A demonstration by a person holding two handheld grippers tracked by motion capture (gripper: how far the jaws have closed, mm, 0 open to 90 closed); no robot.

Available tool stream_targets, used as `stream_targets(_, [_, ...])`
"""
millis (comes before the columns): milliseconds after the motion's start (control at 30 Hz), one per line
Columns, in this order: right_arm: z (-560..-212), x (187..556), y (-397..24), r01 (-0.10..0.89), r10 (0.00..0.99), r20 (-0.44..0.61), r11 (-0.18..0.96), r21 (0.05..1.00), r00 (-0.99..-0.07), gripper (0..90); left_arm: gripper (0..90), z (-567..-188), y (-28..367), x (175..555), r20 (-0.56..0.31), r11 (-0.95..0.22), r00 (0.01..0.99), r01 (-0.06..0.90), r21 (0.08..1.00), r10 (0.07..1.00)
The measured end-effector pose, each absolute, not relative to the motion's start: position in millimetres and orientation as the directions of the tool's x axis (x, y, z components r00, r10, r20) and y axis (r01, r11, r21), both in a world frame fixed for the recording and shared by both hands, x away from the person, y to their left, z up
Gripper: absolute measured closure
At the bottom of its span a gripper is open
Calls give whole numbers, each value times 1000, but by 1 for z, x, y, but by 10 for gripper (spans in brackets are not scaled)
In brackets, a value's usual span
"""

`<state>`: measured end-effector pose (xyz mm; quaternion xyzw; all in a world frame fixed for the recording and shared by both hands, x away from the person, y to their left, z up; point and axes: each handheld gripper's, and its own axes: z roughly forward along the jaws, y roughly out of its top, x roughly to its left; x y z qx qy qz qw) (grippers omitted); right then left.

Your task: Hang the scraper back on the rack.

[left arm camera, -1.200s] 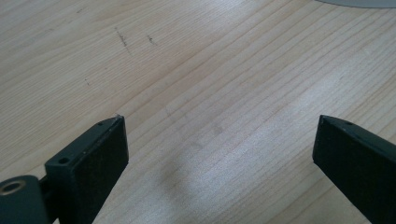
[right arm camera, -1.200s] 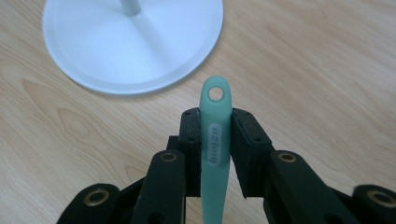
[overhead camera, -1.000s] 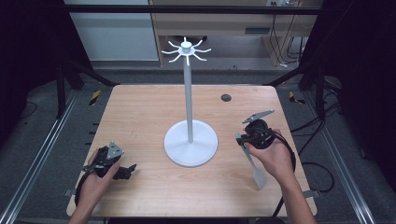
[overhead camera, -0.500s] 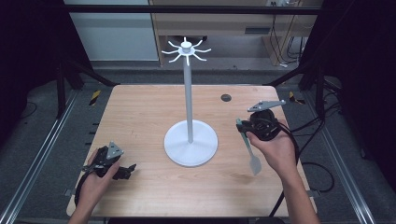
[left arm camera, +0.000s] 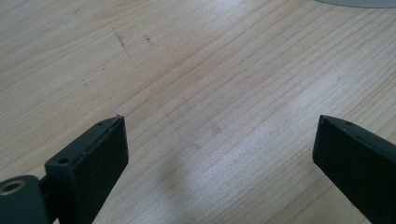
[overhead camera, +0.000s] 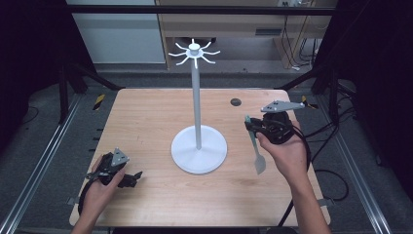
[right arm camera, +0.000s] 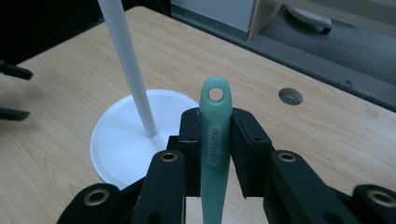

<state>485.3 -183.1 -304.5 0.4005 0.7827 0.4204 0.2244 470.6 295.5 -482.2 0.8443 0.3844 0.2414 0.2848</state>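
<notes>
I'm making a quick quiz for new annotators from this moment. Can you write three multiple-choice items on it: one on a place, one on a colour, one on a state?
1. Where does the white stand sit?
A. near the middle of the table
B. at the far left corner
C. on the floor

2. What colour is the handle of the spatula?
A. red
B. pale green
C. black

3. How is the left claw?
A. shut on the spatula
B. shut on the stand's pole
C. open, with nothing between its jaws

Answers:
1 A: in the high view the round base rests about midway across the table.
2 B: the right gripper view shows a pale green handle with a hole at its end, clamped in the right claw.
3 C: the left gripper view shows the jaws wide apart over bare wood.
</notes>
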Motion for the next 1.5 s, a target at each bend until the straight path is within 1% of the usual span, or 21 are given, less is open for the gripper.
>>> stream_targets(233, [-292,482,-177,394,817,-12,291,872,-576,748,32,-482,296,471,189,-540,585,512,669,789])
stream_targets(433, [-284,481,-168,366,805,-11,283,887,-593,748,32,-482,296,471,189,-539,584,512,669,789])
stream_targets(933, [-265,482,-146,315,792,-17,262,912,-610,748,32,-483,297,471,188,-536,582,513,670,791])
stream_targets(1233, [-249,481,-135,280,783,-16,241,929,-622,748,32,-483,296,471,188,-539,584,513,668,789])
stream_targets(1500, [-231,474,-128,237,772,-38,240,941,-634,748,32,-483,296,471,189,-541,585,513,667,788])
